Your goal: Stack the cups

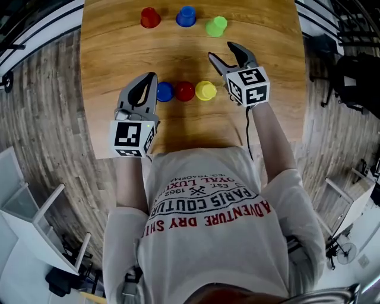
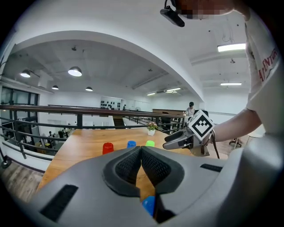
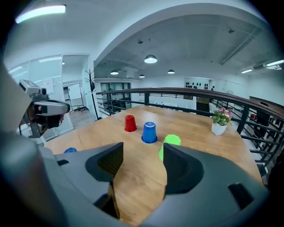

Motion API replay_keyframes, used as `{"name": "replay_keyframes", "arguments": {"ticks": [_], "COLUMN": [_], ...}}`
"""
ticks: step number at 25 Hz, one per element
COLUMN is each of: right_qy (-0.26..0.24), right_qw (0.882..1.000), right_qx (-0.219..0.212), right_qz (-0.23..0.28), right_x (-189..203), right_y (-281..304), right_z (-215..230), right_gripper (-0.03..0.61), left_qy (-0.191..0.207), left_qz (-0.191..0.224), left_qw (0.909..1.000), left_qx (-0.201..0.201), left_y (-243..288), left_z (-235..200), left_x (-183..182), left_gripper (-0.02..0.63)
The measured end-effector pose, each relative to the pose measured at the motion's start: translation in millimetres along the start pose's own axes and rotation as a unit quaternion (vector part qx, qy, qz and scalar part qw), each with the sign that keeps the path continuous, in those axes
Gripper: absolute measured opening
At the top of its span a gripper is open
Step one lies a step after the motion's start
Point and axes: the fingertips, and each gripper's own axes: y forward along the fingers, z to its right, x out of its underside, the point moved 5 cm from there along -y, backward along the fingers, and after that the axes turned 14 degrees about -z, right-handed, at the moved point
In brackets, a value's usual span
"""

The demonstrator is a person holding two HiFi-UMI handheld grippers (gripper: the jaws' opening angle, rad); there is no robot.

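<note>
Left gripper (image 1: pixel 151 77): fingers (image 2: pixel 153 166) pressed together with nothing between them. It sits low at the left end of the near row, just beside the near blue cup (image 1: pixel 164 91).
Right gripper (image 1: pixel 221 51): fingers (image 3: pixel 179 168) spread wide and empty, held over the table (image 1: pixel 119 53) between the two rows and aimed toward the green cup (image 1: pixel 216 26).
Near row: near blue cup, near red cup (image 1: pixel 184 91) and yellow cup (image 1: pixel 206 90), side by side and close together.
Far row: far red cup (image 1: pixel 149 18) and far blue cup (image 1: pixel 186 16) stand upside down. The green cup is beside them, partly hidden behind a finger in the right gripper view.
Done: nothing, it seems — no cup sits on another.
Left: all the stacking — probably the green cup first.
</note>
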Motion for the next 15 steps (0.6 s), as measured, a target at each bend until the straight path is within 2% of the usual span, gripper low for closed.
{"name": "replay_keyframes", "arguments": {"ticks": [8,15], "right_qy": [0.003,-0.005], "right_qw": [1.000,0.999], "right_qx": [0.007,-0.011], "right_qz": [-0.026,-0.039], "right_x": [-10.7,-10.9], "right_y": [54.6,94.9], "right_z": [63.3,90.1], "right_gripper": [0.275,0.275], "left_qy": [-0.026,-0.036], "left_qz": [-0.011,-0.028], "left_qw": [0.9989,0.9970], "left_qx": [-0.038,-0.062], "left_y": [29.1,47.7], "left_z": [-0.8,5.6], "left_x": [-5.2,-5.3], "left_gripper": [0.017,0.017]}}
